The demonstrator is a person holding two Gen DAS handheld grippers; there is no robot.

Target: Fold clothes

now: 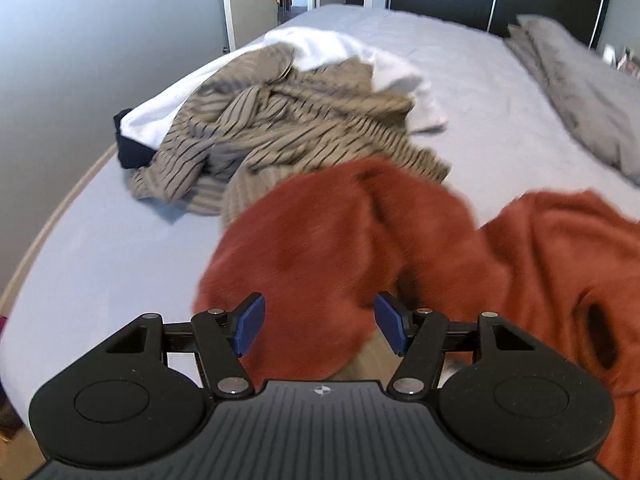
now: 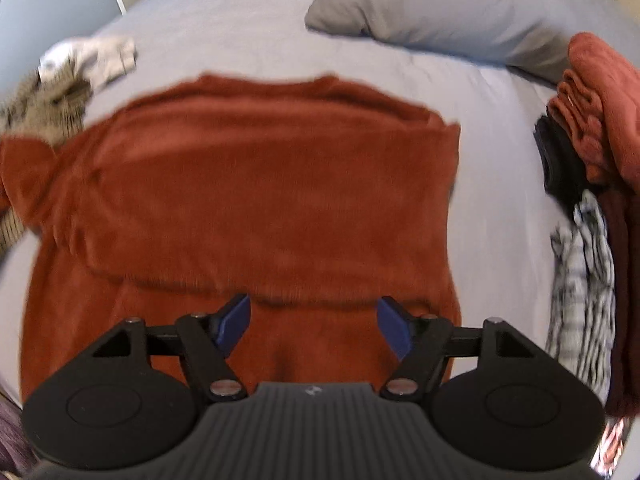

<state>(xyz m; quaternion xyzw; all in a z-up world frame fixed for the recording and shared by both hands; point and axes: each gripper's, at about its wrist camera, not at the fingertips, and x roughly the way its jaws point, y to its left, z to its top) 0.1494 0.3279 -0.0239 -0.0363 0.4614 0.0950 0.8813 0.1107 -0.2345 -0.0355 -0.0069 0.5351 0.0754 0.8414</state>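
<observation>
**Rust sweater spread on the bed, both grippers released above it**

Rust-orange fleece sweater (image 2: pixel 256 184) is seen lying across the grey bed sheet (image 2: pixel 248 32), with its upper part folded down over the lower part so that a fold edge runs across just ahead of the right gripper (image 2: pixel 314 326). The blue fingers (image 2: pixel 234 322) of that gripper are spread apart and nothing is clamped between them; only the sweater's fabric is seen beneath. In the left wrist view the left gripper (image 1: pixel 320 326) is likewise held with its fingers (image 1: pixel 250 322) parted over a sleeve or side part of the same sweater (image 1: pixel 340 232); no cloth appears to be pinched, though the frame is blurred and contact cannot be ruled out with certainty.

Beyond the sweater, a crumpled beige striped garment (image 1: pixel 280 128) is piled on a white garment (image 1: pixel 332 48), and a dark blue item (image 1: pixel 130 148) is tucked at the pile's left edge. A grey pillow (image 2: pixel 440 4) is set at the head of the bed. At the right edge of the right wrist view, a stack of folded clothes (image 2: pixel 592 120) is placed on the bed: rust-coloured pieces on top, a black one beneath, then a black-and-white checked piece (image 2: pixel 580 272).
</observation>
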